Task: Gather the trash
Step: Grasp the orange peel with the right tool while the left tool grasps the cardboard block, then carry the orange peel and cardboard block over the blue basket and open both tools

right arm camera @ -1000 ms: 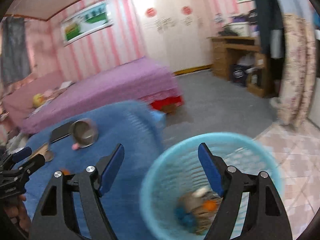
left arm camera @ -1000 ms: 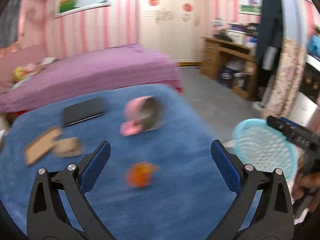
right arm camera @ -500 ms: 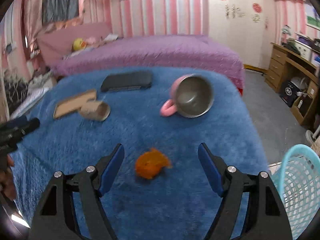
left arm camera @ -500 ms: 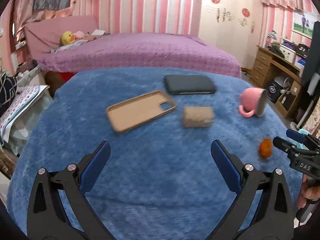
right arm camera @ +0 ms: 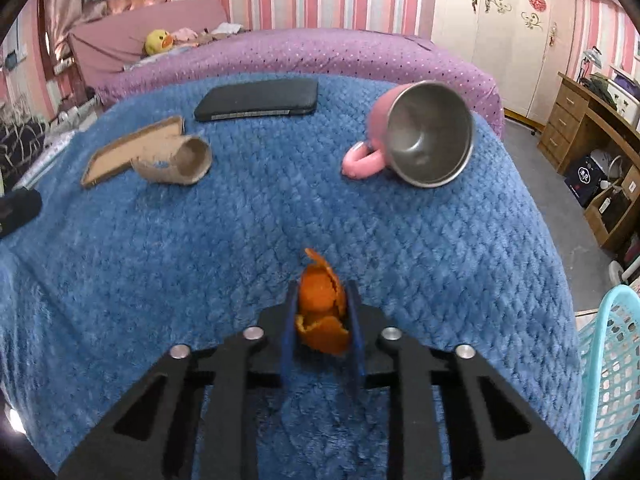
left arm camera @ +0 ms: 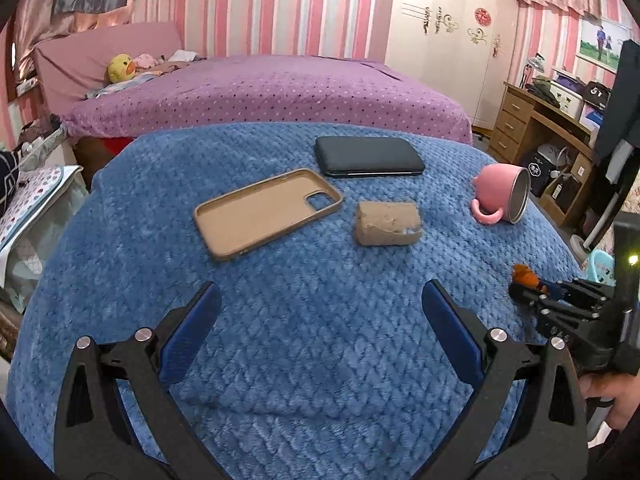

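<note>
An orange peel (right arm camera: 320, 300) sits low on the blue blanket (right arm camera: 200, 280), between the blue pads of my right gripper (right arm camera: 322, 292). The jaws are closing and the pads press on both sides of the peel. From the left wrist view the same peel (left arm camera: 525, 275) shows at the right gripper's tip (left arm camera: 520, 290) near the blanket's right edge. A crushed cardboard tube (left arm camera: 387, 223) lies mid-blanket, ahead of my left gripper (left arm camera: 320, 292), which is open with only blanket between its fingers. The teal trash basket (right arm camera: 608, 380) stands on the floor at the right.
A tan phone case (left arm camera: 268, 212), a black phone (left arm camera: 368, 156) and a tipped pink mug (left arm camera: 502, 198) also lie on the blanket. A purple bed (left arm camera: 260, 88) is behind, and a wooden desk (left arm camera: 536, 128) at the right. A hand (left arm camera: 612, 396) grips the right tool.
Both views swung from the basket side onto the blanket. The right jaws, wide apart over the peel half a second ago, have come together on it. The left gripper stayed open.
</note>
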The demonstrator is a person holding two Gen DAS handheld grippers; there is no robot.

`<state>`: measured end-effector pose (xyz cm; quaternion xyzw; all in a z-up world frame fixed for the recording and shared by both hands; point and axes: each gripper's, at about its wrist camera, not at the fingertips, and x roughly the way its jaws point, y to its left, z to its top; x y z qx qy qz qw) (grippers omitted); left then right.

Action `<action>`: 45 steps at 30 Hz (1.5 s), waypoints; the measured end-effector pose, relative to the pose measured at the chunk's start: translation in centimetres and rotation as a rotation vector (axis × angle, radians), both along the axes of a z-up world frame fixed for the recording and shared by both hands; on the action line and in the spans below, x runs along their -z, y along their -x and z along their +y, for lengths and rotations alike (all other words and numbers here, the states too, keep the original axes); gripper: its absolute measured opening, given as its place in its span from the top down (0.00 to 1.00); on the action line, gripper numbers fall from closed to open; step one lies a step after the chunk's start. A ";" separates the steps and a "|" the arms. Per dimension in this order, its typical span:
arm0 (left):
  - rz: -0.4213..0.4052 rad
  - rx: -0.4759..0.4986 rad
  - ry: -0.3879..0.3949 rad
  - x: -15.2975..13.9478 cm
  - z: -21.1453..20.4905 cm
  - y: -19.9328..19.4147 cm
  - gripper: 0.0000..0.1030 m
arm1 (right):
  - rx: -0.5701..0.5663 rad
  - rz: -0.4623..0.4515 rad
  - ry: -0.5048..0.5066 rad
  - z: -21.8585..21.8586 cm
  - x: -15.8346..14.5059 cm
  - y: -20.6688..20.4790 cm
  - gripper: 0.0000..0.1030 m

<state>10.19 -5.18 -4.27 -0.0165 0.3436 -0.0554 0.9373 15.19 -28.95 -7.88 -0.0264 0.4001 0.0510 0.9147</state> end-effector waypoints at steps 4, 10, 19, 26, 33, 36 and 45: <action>0.004 0.009 0.003 0.3 -0.9 -0.9 0.06 | -0.044 -0.047 -0.013 0.2 -2.0 1.3 0.80; -0.008 0.009 0.013 0.7 -3.2 -3.1 0.06 | -0.088 -0.137 -0.029 0.7 -6.4 0.5 0.80; 0.036 -0.015 -0.022 2.0 -6.7 -8.4 0.06 | -0.075 -0.138 -0.109 -0.9 -5.7 -1.9 0.80; 0.085 -0.040 0.033 2.8 -6.9 -10.6 0.38 | -0.069 -0.147 -0.116 -2.2 -5.6 -2.2 0.80; 0.045 0.006 0.012 1.6 -7.3 -8.6 0.49 | -0.055 -0.171 -0.127 -3.7 -6.4 -0.1 0.80; -0.004 0.021 0.014 -0.2 -7.2 -6.5 0.49 | -0.055 -0.196 -0.133 -4.2 -7.3 1.2 0.80; -0.125 0.084 0.039 -4.3 -7.7 1.3 0.49 | -0.029 -0.285 -0.144 -6.2 -10.1 6.0 0.80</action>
